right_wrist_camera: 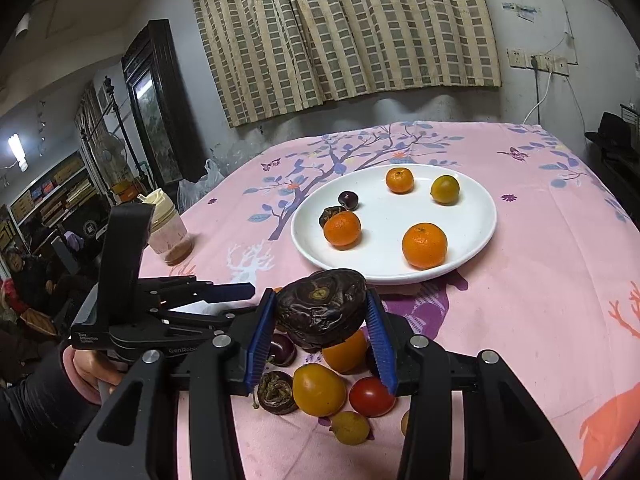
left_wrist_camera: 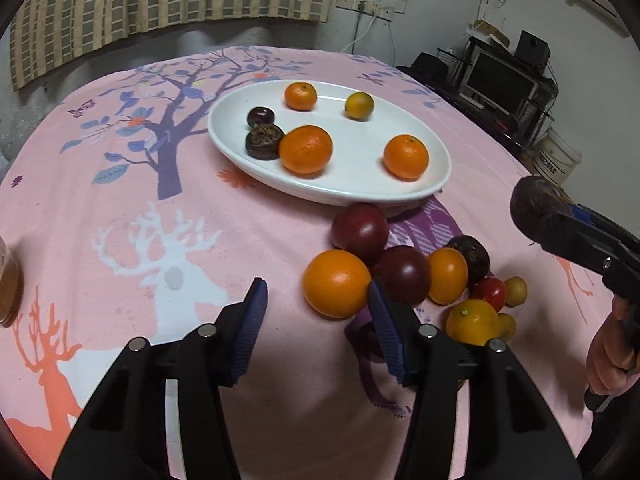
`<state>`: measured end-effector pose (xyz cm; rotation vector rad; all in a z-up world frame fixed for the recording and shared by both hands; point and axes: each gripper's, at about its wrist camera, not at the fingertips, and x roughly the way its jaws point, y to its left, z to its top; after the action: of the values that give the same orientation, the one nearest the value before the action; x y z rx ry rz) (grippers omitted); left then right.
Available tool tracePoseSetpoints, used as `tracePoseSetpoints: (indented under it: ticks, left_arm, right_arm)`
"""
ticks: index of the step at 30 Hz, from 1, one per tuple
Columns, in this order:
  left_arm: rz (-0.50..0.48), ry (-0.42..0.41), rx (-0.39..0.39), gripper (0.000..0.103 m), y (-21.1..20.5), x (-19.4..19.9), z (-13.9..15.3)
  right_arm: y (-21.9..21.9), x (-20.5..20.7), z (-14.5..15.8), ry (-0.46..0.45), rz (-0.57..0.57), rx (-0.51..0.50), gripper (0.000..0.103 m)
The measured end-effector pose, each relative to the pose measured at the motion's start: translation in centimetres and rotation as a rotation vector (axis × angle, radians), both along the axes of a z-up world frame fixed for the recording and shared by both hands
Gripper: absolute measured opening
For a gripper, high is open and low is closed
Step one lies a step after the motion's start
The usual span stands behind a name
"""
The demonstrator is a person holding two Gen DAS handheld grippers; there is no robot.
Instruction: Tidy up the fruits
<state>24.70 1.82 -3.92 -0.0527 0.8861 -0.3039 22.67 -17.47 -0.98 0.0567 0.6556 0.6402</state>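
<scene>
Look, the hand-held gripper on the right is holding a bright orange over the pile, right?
Not an orange. The right wrist view shows the right hand-held gripper clamped on a dark wrinkled fruit, lifted above the pile. The oranges are on the white plate and tablecloth.

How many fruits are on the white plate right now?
6 on the white plate: three orange citrus, one yellow-green citrus, one smooth dark fruit, and one wrinkled dark fruit partly hidden behind an orange.
</scene>
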Motion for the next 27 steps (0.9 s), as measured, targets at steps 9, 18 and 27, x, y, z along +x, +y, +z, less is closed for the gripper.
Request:
tracePoseSetpoints:
  ticks: [9, 18, 27]
  left_arm:
    - [-0.068, 0.020, -0.042, 0.052, -0.6, 0.6, -0.6]
    - [-0.044, 0.064, -0.104, 0.038, 0.4, 0.5, -0.7]
    - [0.010, -0.040, -0.191, 0.029, 1.7, 0.8, 3.2]
  right_arm:
    - [-0.1, -0.3, -0.2, 0.010, 0.009, -0.002, 0.045]
    - [-0.6, -0.2, -0.4, 0.011, -0.010, 0.006, 0.045]
    - [-1.2, 2.9, -0.1, -0.019, -0.105, 0.020, 0.045]
